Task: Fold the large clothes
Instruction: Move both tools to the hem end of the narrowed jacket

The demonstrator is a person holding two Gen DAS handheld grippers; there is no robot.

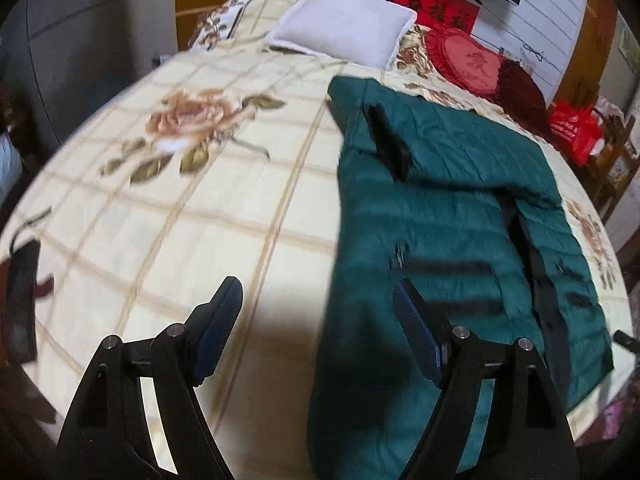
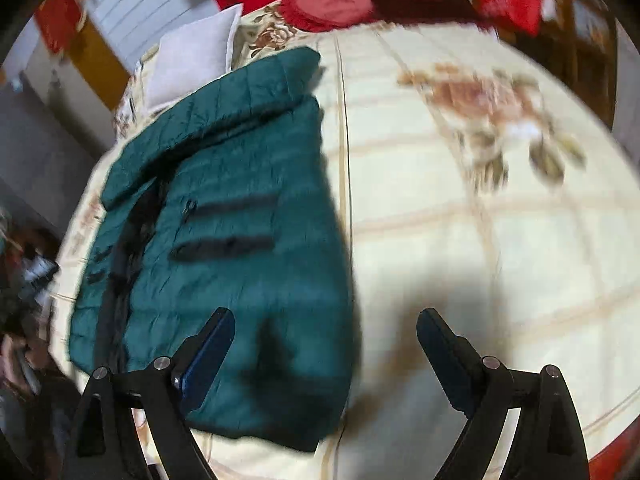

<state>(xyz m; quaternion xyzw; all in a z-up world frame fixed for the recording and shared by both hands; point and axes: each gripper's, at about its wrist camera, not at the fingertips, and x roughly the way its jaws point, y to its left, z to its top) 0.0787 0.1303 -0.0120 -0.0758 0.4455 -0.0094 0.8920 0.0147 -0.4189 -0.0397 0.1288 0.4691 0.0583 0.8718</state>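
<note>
One green quilted jacket [image 1: 448, 216], flat.

Jacket [image 1: 448, 216]: lies flat on the bedspread [image 1: 192, 216], toward the right side of the bed in the left wrist view, its collar end toward the head of the bed.
Pillow [image 1: 344, 28]: at the head of the bed, beyond the jacket's collar.
Heart-shaped cushion [image 1: 468, 58]: just right of the pillow.
Bag [image 1: 576, 128]: off the bed's right edge.
Left gripper [image 1: 318, 300]: above the jacket's near left edge, jaws apart.
Right gripper [image 2: 324, 328]: above the jacket's hem, jaws apart.
</note>
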